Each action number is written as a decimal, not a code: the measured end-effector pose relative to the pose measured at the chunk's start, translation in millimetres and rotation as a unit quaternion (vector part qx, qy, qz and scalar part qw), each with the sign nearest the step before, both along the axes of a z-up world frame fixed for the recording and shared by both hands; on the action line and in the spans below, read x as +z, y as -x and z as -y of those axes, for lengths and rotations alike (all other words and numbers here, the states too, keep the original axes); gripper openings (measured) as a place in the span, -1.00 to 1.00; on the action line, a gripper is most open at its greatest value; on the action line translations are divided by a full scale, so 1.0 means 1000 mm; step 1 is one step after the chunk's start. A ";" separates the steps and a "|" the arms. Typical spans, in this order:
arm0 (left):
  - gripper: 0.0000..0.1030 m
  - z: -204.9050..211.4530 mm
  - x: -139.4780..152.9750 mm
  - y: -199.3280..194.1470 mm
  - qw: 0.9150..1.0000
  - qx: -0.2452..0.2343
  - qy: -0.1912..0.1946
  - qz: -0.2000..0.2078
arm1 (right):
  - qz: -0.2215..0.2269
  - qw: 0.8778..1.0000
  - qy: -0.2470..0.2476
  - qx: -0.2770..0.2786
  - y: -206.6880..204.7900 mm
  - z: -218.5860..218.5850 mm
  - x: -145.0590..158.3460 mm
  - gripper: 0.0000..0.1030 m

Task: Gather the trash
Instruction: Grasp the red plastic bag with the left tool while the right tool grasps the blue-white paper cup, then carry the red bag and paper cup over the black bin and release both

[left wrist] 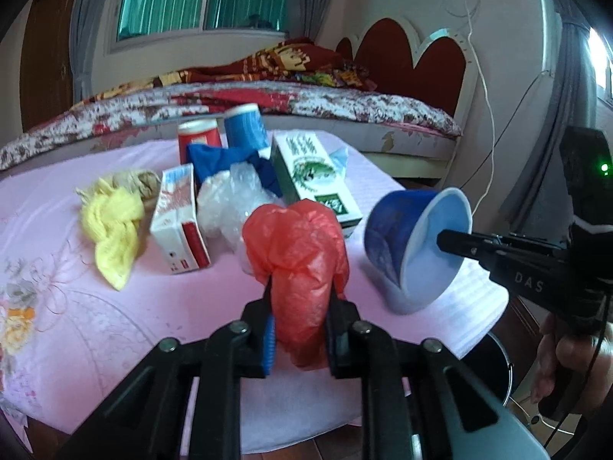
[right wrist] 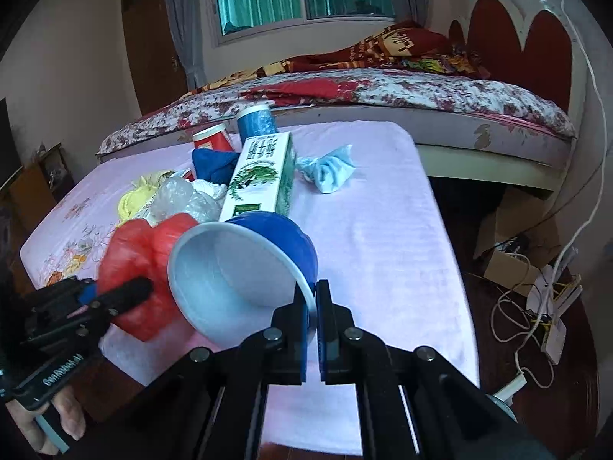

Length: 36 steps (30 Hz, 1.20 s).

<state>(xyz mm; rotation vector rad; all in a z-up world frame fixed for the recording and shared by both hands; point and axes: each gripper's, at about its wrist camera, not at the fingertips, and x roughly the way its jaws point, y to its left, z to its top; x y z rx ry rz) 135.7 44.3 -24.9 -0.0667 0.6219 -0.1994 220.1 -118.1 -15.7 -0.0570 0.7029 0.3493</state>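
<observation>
Pink-clothed counter (left wrist: 115, 306), trash clustered at centre. Yellow rag (left wrist: 111, 226) at 9 o'clock of the pile; red-and-white carton (left wrist: 180, 222) next right. Left hand-held gripper (left wrist: 300, 287) clamped on red plastic bag (left wrist: 299, 245), at 6 o'clock. Green-and-white box (left wrist: 314, 176) behind it. At 3 o'clock, right hand-held gripper (right wrist: 312, 299) pinches rim of tilted blue cup (right wrist: 245, 264).

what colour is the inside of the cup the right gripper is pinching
Pale whitish blue inside the cup, dark blue outside; the right wrist view shows it best.
</observation>
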 end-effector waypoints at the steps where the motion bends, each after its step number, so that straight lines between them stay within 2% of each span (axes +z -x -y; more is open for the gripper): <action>1: -0.60 0.001 0.003 0.003 1.000 -0.002 -0.002 0.004 | 0.003 1.000 0.001 -0.004 0.003 0.004 0.002 -0.92; 9: -0.60 0.019 0.016 0.019 1.000 -0.021 -0.002 0.019 | 0.019 0.999 0.008 -0.039 0.038 0.045 0.019 -0.92; 18: -0.60 0.068 0.021 0.038 0.997 -0.075 -0.008 0.025 | 0.021 0.996 0.022 -0.085 0.075 0.099 0.022 -0.92; 27: -0.60 0.122 0.011 0.041 0.991 -0.134 -0.011 0.012 | 0.001 0.990 0.031 -0.139 0.102 0.165 0.006 -0.92; 36: -0.60 0.183 -0.013 0.049 0.979 -0.200 -0.023 -0.015 | -0.032 0.982 0.038 -0.184 0.125 0.225 -0.019 -0.92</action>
